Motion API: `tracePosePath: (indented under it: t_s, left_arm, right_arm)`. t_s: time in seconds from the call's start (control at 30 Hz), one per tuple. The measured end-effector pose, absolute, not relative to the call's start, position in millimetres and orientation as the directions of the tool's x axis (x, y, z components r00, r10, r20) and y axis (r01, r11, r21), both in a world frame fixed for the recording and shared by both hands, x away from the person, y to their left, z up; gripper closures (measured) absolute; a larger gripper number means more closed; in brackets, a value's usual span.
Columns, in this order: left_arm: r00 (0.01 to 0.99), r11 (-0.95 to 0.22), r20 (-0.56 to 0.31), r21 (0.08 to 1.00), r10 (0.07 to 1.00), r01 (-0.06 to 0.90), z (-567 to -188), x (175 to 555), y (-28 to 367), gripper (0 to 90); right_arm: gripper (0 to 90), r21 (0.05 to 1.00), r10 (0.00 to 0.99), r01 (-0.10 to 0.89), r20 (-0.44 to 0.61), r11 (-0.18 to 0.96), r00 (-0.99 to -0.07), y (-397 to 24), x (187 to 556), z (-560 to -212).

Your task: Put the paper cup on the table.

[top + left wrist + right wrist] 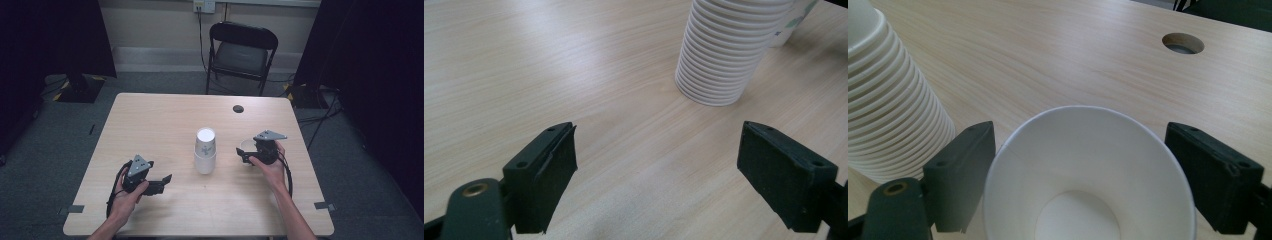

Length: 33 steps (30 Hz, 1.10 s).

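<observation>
Forearms and hands are entering the high view from its six o'clock edge. Item one: left gripper [161, 184], lying in the person's left hand [127, 192] at about seven o'clock on the worktop [165, 120], its jaws standing released with nothing between them. Item two: stack of paper cups [205, 150], standing rim-down at the worktop's centre, well apart from the left gripper. Item three: single paper cup [246, 145], standing mouth-up at about three o'clock of the stack, just beside it. Item four: right gripper [245, 156], reaching that cup from its five o'clock side. Item five: round hole [238, 108] at one o'clock on the worktop. Item six: folding chair [241, 52], sitting beyond the far edge at twelve o'clock.

Left gripper view: two black jaws are rising wide apart over bare wood; the ribbed stack [726, 50] is standing at one o'clock, ahead of them and clear of both.

Right gripper view: the single cup [1088, 175] is sitting upright between the jaws, mouth facing the camera. Jaws are standing released, flanking the rim at nine and three o'clock without squeezing it. The stack [890, 100] is showing at ten o'clock, the hole [1183, 43] at one o'clock.
</observation>
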<state>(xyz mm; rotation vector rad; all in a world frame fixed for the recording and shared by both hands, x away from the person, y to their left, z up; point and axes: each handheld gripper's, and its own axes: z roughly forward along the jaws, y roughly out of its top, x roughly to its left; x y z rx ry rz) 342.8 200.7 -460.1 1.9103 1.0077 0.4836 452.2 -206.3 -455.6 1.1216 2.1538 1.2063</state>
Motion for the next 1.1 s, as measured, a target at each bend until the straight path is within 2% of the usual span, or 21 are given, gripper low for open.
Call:
tracePosePath:
  t_s: [0.47, 0.93, 1.1]
  left_arm:
    - [0.597, -0.281, -0.054, 0.846, 0.8, 0.452, -461.2, 342.6, 198.2, 15.8]
    - [0.609, -0.297, -0.042, 0.845, 0.792, 0.445, -462.4, 342.9, 198.4, 15.7]
    - [0.615, -0.308, -0.03, 0.845, 0.788, 0.436, -461.5, 341.4, 196.9, 15.7]
  right_arm:
    - [13.9, 0.863, 0.838, 0.441, 0.037, 0.248, -0.544, -215.6, 434.1, -436.4]
    - [14.0, 0.867, 0.845, 0.442, 0.047, 0.231, -0.533, -230.5, 383.6, -418.3]
    - [14.0, 0.855, 0.828, 0.459, 0.065, 0.242, -0.557, -232.6, 362.0, -424.5]
